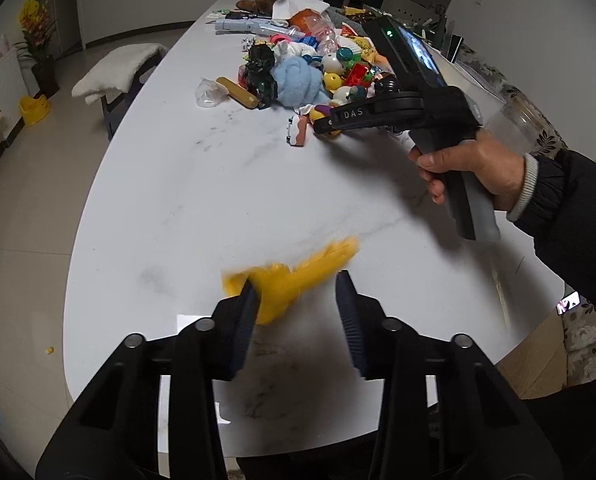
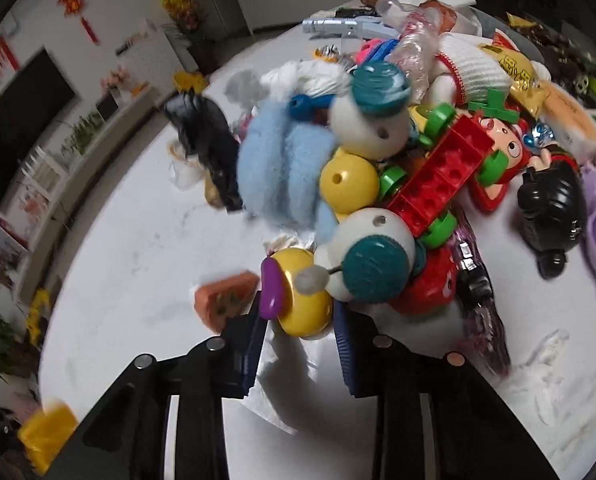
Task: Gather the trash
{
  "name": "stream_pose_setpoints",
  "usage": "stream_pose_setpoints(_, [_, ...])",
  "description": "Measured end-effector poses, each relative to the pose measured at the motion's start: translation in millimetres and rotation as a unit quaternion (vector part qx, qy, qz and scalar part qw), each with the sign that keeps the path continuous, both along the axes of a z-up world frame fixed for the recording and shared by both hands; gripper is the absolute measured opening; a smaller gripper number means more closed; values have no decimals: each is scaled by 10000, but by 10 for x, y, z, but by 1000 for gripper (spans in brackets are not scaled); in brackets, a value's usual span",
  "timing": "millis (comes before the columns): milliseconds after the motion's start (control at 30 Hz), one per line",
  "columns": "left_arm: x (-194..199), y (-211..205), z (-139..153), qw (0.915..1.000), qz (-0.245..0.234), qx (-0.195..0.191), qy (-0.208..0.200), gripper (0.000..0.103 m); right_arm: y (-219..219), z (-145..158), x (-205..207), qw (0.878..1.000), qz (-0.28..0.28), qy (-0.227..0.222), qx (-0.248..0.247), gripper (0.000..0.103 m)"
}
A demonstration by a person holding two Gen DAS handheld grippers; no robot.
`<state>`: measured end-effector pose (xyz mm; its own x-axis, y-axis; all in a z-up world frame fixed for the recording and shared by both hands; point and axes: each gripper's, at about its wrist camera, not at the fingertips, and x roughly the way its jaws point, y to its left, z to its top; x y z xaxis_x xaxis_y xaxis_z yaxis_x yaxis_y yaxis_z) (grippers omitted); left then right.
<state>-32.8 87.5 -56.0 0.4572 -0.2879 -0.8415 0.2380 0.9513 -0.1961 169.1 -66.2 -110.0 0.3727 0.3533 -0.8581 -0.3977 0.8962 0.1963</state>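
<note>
In the left wrist view my left gripper hangs over the near end of the white table. A blurred yellow wrapper stretches from one fingertip to the other, and the jaws are shut on it. Further along the table a hand holds my right gripper at the near edge of the toy pile. In the right wrist view my right gripper points down with a gap between its jaws. A crumpled white tissue lies between its fingers, not visibly pinched. A yellow ball toy with a purple piece sits right at the tips.
A heap of toys covers the table's far half: a light blue plush, a red brick car, white and yellow balls, a black toy car, an orange block and snack wrappers. A bench stands left of the table.
</note>
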Motion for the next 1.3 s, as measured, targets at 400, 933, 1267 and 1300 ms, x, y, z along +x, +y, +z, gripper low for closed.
stream_pose_setpoints(400, [-39, -299, -168, 9987, -225, 439, -163, 45, -892, 205, -1029, 9990, 21, 116, 439, 29])
stream_pose_setpoints(933, [1011, -81, -593, 9950, -277, 928, 252, 71, -1384, 219, -1258, 9968, -620, 433, 264, 58])
stream_pose_setpoints(1267, [644, -147, -361, 9995, 100, 274, 71, 30, -1362, -61, -862, 9821, -1697, 811, 89, 63])
stream_pose_setpoints(1300, [607, -138, -329, 9997, 167, 148, 92, 30, -1301, -51, -847, 9846, -1638, 616, -40, 58])
